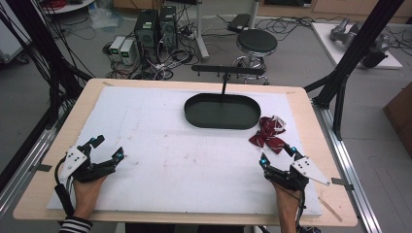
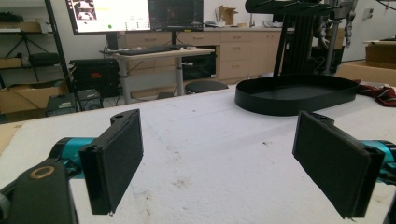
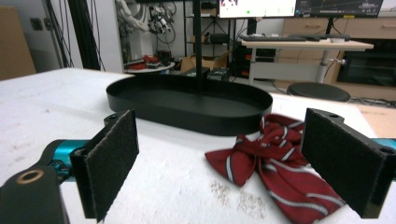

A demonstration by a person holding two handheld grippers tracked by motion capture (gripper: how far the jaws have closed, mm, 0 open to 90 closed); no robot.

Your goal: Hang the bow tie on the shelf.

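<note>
Dark red cloth with pale stripes, a bow tie (image 1: 266, 134), lies crumpled on the white foam sheet (image 1: 170, 155) towards the table's right edge, touching or very nearly touching the right end of the black oval tray (image 1: 223, 111); which of the two cannot be told from above. The tray sits near the far edge, a thin post rising from its back rim to a black crossbar (image 1: 228, 70) with short pegs, probably a hanger rack with the tray as its base. Right gripper (image 1: 277, 155) rests near the front right corner, jaws spread wide, nothing between them; in the right gripper view the bow tie (image 3: 275, 161) lies just ahead between the pads (image 3: 112, 161), so the tool looks lined up to reach for it. Left gripper (image 1: 108, 148) rests near the front left corner, jaws likewise apart and empty, well away from the cloth; its own view looks across bare foam to the tray (image 2: 299, 93). Judgement: the tie is the work in hand, nothing gripped yet, and the right side is closest. The limp fabric may bunch or slip when pinched.
</note>
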